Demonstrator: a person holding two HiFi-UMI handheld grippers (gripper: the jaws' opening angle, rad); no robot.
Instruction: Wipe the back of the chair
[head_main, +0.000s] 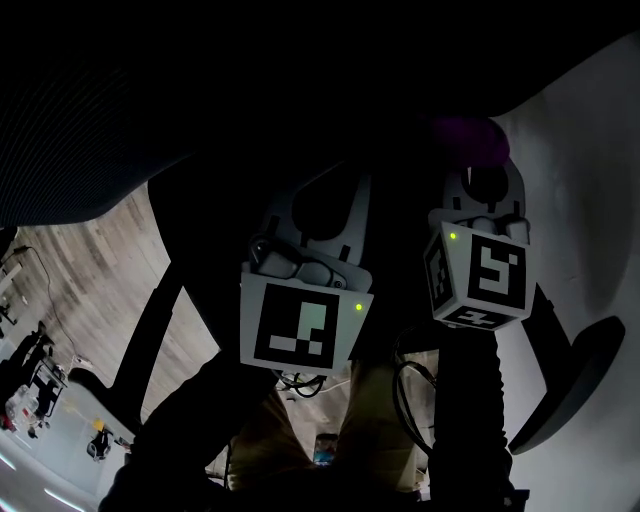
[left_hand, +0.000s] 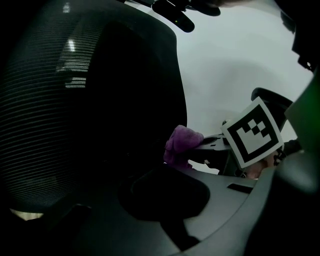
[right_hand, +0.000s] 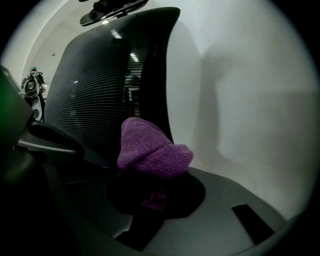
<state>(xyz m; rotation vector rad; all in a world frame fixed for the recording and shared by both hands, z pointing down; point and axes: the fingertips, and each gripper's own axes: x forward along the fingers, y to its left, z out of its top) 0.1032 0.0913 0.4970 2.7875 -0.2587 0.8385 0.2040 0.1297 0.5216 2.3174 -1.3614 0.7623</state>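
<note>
Right claw (right_hand: 152, 172) pinches purple cloth (right_hand: 150, 147) by mesh chair back (right_hand: 90, 100); w/ small bite, we risk cloth snagging on mesh & pulling out.

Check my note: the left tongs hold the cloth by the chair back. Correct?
Wrong side: the right tongs hold the cloth by the chair back, as the right gripper view shows.
</note>
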